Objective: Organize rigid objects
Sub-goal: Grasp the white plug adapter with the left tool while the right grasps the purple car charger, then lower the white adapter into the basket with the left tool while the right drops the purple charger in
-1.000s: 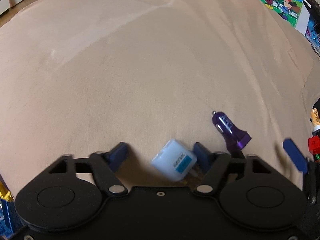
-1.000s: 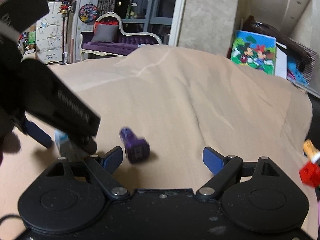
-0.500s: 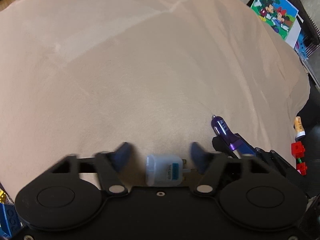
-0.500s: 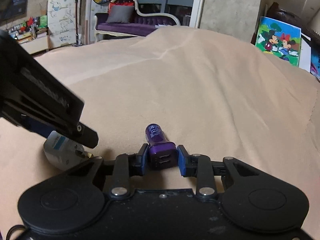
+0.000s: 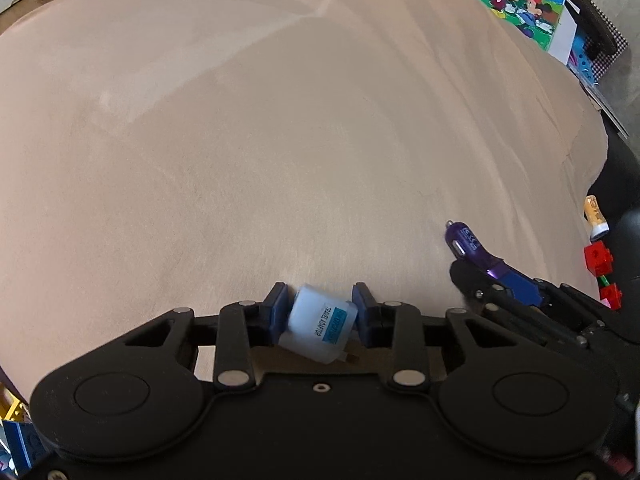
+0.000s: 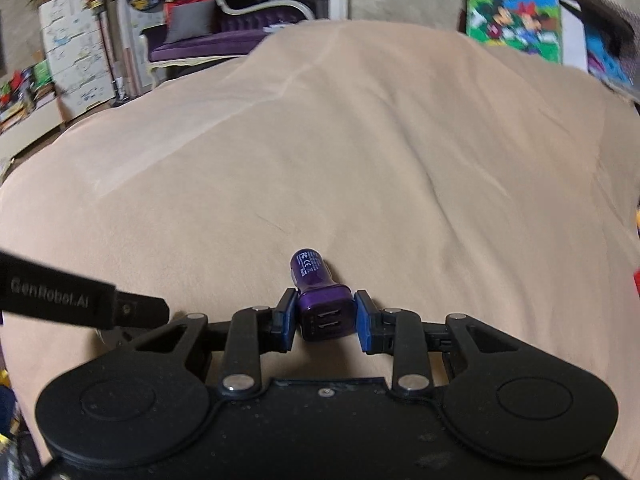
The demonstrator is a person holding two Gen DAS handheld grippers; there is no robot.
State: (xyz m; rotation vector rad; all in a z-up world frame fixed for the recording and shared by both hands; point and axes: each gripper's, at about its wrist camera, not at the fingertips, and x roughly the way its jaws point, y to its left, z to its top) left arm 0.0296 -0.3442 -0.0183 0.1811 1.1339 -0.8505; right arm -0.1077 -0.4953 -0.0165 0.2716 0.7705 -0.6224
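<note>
My left gripper [image 5: 320, 316] is shut on a white travel adaptor [image 5: 318, 326] with a blue label, tilted, its prongs pointing back toward me. My right gripper [image 6: 325, 320] is shut on a purple car charger [image 6: 322, 304], USB ports facing the camera, tip pointing away. The charger also shows in the left wrist view [image 5: 468, 242] at the right, held in the right gripper's blue pads. Part of the left gripper's black body [image 6: 80, 300] crosses the left side of the right wrist view. Both objects sit just above the beige cloth [image 5: 280, 140].
The beige cloth covers a wide mound. Red toy blocks [image 5: 598, 258] and a small orange bottle [image 5: 596, 220] lie off its right edge. A cartoon picture board [image 6: 516, 16] stands at the far right. A purple sofa [image 6: 224, 36] and shelves are behind.
My left gripper has closed on the white adaptor, which now sits tilted between the pads. My right gripper, closed on the purple charger half a second ago, still holds it.
</note>
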